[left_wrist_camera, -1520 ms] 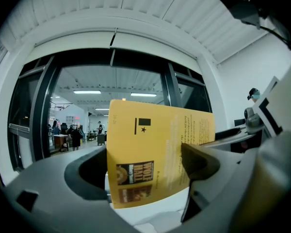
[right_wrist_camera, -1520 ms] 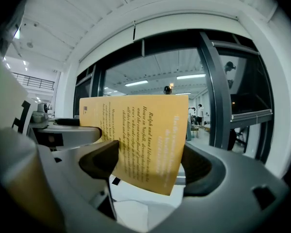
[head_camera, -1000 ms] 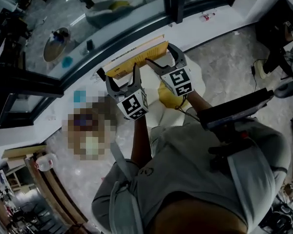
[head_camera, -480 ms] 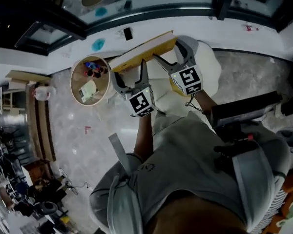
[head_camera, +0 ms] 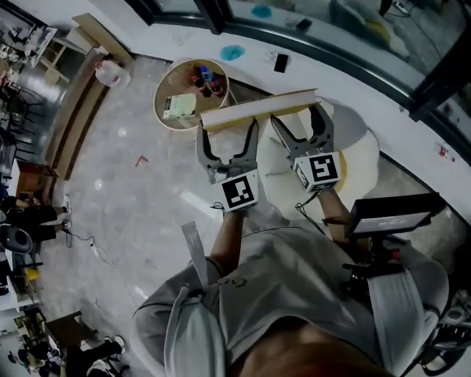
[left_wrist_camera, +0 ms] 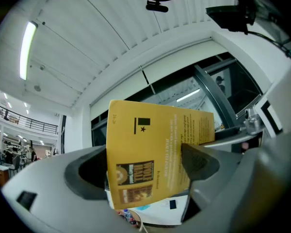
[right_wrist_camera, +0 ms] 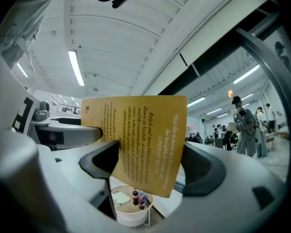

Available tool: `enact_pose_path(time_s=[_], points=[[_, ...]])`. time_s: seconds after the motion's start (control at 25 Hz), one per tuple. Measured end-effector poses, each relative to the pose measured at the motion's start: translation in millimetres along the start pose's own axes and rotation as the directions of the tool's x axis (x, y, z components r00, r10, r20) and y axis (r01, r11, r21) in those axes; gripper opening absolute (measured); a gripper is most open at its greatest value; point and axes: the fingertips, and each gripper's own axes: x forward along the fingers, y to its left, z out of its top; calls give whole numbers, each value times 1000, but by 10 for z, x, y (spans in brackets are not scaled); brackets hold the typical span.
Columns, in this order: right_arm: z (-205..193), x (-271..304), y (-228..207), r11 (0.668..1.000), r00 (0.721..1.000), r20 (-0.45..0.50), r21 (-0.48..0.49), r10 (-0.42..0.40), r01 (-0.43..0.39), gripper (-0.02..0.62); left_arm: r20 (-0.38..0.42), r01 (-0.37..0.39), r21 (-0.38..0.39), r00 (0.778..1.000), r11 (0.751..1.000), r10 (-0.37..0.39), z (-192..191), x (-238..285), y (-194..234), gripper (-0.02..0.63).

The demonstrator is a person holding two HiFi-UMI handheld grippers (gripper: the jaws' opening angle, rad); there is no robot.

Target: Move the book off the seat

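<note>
Book (head_camera: 259, 110): yellow cover, held in the air between both grippers, its top edge turned toward the head camera. It hangs above the far left edge of the seat (head_camera: 361, 154), a pale rounded cushion, and touches nothing below.

Left gripper (head_camera: 229, 128): jaws pinch the left part of the book. In the left gripper view its right pad lies over the cover facing the camera, and the left pad meets the book's left edge.

Right gripper (head_camera: 300, 118): jaws likewise clamp the right part of the book, with the left pad over the cover and the right pad at its right edge.

Two holds side by side probably keep a wide, floppy paperback level and stop it swinging.

Both grippers tilt upward (their views show mostly ceiling and strip lights), so the cover faces back toward the person.

Round side table (head_camera: 166, 99): just left of and beyond the book, with a raised rim. It holds small bottles (head_camera: 206, 78) and a greenish pad (head_camera: 179, 107). In my judgement it is the likely place to set the book down, with the bottles as the hazard.

Far side: window sill with a dark phone-like object (head_camera: 280, 63). Near: the person's grey shirt (head_camera: 298, 289).

The book is clear of the seat but not yet put down.
</note>
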Motion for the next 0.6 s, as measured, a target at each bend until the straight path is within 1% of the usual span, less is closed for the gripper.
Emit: enact_pose_path(time_s=[0.12, 0.24, 0.36, 0.44, 0.6], points=[[165, 237, 278, 999, 999, 35, -17, 39, -38, 385, 34, -50, 9, 998, 999, 49, 102, -41, 360, 468], [186, 556, 707, 997, 996, 46, -36, 74, -73, 385, 44, -94, -11, 995, 995, 95, 28, -100, 878, 468], [98, 903, 1172, 991, 994, 26, -74, 111, -108, 385, 40, -131, -51, 990, 990, 133, -189, -165, 1423, 468], [-5, 1139, 1523, 987, 991, -9, -92, 133, -133, 385, 15, -154, -83, 988, 985, 155, -380, -230, 1817, 468], [-154, 1621, 2226, 976, 982, -59, -115, 179, -185, 385, -7, -211, -115, 977, 971, 212, -664, -363, 2610, 468]])
